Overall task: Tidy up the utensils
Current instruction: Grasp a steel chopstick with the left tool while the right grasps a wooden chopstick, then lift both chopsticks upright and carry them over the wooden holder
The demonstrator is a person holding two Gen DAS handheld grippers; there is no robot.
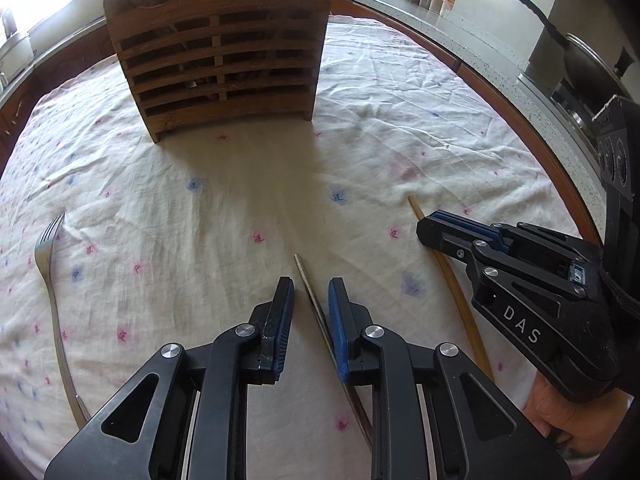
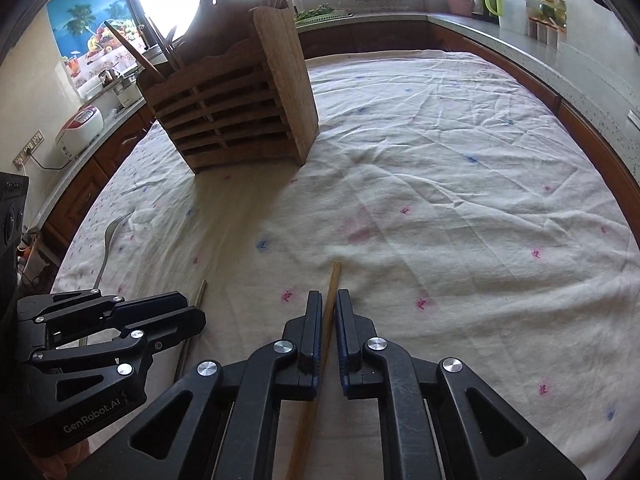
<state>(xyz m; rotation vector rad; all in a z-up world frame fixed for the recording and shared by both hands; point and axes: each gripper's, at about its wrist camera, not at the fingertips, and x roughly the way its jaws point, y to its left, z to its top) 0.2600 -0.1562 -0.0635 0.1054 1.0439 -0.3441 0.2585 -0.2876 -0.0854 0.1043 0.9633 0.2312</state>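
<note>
A slatted wooden utensil holder [image 1: 218,60] stands at the far middle of the table, with several utensils in it; it also shows in the right wrist view [image 2: 232,112]. My left gripper [image 1: 310,292] is open low over the cloth, with a thin metal chopstick [image 1: 308,280] lying between its fingers. My right gripper [image 2: 329,304] is partly open, its fingers close on either side of a wooden chopstick [image 2: 334,280] that lies on the cloth. A metal fork [image 1: 50,264] lies at the left.
The table wears a white flowered cloth [image 1: 400,128]. Kitchen counters run around it, with a wok [image 1: 592,64] at the right, jars and a kettle [image 2: 486,0] at the back, and a rice cooker [image 2: 78,132] at the left.
</note>
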